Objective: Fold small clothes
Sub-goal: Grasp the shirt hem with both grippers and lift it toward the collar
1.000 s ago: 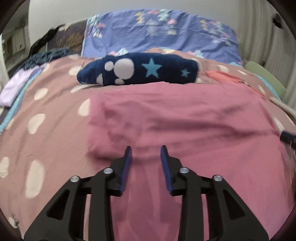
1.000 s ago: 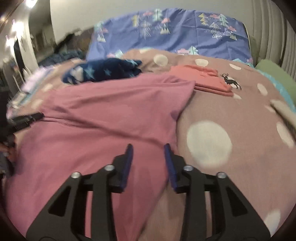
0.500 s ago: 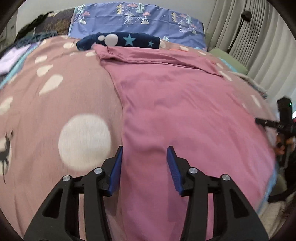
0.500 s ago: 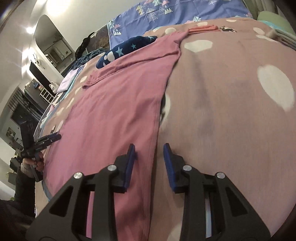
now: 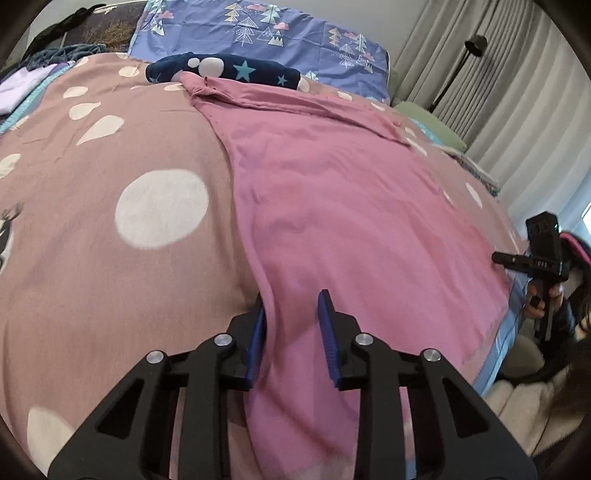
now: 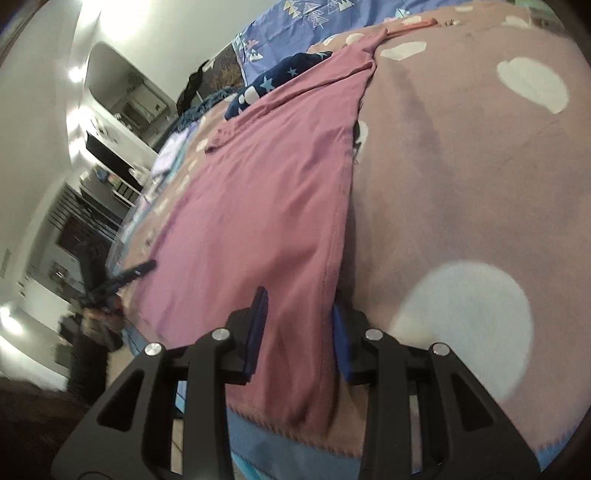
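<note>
Kneeling at a bed [image 5: 110, 258] spread with a dusty-pink spotted duvet, I see grey curtains [image 5: 517, 110], a floor lamp [image 5: 474, 44] and a blue tree-print pillow [image 5: 258, 33] at the head. My pink garment [image 5: 351, 203] lies flat along the bed, smooth with light wrinkles, its far end touching a navy star-patterned cloth [image 5: 236, 70]. My left gripper [image 5: 291, 332] and right gripper [image 6: 297, 328] are both spread, each straddling a near corner's side edge.

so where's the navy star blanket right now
In the left wrist view the navy star blanket lies at the far end of the bed, behind the pink garment's top edge and before the blue tree-print pillow.
</note>
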Available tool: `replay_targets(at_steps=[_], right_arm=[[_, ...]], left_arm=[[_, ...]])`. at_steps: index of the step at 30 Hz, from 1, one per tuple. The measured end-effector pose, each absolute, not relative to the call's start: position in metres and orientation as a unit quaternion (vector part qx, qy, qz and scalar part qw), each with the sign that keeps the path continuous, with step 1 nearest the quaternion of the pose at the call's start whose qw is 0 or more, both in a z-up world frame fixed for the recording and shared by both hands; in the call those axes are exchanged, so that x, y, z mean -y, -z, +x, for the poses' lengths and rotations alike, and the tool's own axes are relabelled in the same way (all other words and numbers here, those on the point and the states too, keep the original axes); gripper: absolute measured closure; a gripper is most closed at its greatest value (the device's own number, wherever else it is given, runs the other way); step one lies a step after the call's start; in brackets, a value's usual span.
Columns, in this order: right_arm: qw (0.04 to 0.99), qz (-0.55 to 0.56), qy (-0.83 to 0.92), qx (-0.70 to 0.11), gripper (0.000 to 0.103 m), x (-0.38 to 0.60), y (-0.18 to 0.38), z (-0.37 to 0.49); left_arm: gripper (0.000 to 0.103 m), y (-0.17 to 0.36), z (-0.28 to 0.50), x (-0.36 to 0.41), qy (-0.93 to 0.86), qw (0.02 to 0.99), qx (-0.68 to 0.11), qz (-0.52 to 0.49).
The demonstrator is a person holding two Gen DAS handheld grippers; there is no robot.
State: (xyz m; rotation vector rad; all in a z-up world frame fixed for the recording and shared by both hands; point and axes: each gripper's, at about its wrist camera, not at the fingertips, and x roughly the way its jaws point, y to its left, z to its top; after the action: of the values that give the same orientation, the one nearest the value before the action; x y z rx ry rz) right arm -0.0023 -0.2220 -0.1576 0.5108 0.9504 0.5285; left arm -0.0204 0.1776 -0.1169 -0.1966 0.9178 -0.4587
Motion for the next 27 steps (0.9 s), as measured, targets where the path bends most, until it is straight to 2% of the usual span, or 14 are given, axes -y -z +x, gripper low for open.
replay_targets(at_steps=[8,10,11,12,15,18,23,27], right_arm=[[0.817,0.253,-0.258,-0.450,0.071,0.220,0.160,-0.009],[0.815,0.259,-0.259,-0.449,0.071,0.220,0.161,-0.007],[0.812,0.267,-0.258,-0.450,0.079,0.220,0.162,-0.004],[0.810,0.274,-0.254,-0.452,0.099,0.221,0.163,-0.001],[0.801,0.317,-0.253,-0.439,0.101,0.226,0.160,0.003],[0.818,0.341,-0.273,-0.374,0.101,0.241,0.131,-0.004],[0.854,0.320,-0.300,-0.280,0.101,0.252,0.060,-0.016],[0.879,0.282,-0.307,-0.232,0.101,0.256,0.012,-0.048]], left_arm=[[0.075,0.119,-0.032,-0.189,0.234,0.861,-0.433,-0.131],[0.085,0.121,-0.033,-0.194,0.233,0.859,-0.432,-0.144],[0.089,0.122,-0.032,-0.195,0.228,0.860,-0.432,-0.149],[0.099,0.121,-0.031,-0.194,0.223,0.861,-0.431,-0.152],[0.099,0.110,-0.036,-0.189,0.226,0.869,-0.412,-0.154],[0.099,0.073,-0.042,-0.194,0.241,0.887,-0.357,-0.168],[0.101,0.002,-0.057,-0.188,0.247,0.919,-0.269,-0.149],[0.103,-0.051,-0.105,-0.182,0.258,0.938,-0.196,-0.120]])
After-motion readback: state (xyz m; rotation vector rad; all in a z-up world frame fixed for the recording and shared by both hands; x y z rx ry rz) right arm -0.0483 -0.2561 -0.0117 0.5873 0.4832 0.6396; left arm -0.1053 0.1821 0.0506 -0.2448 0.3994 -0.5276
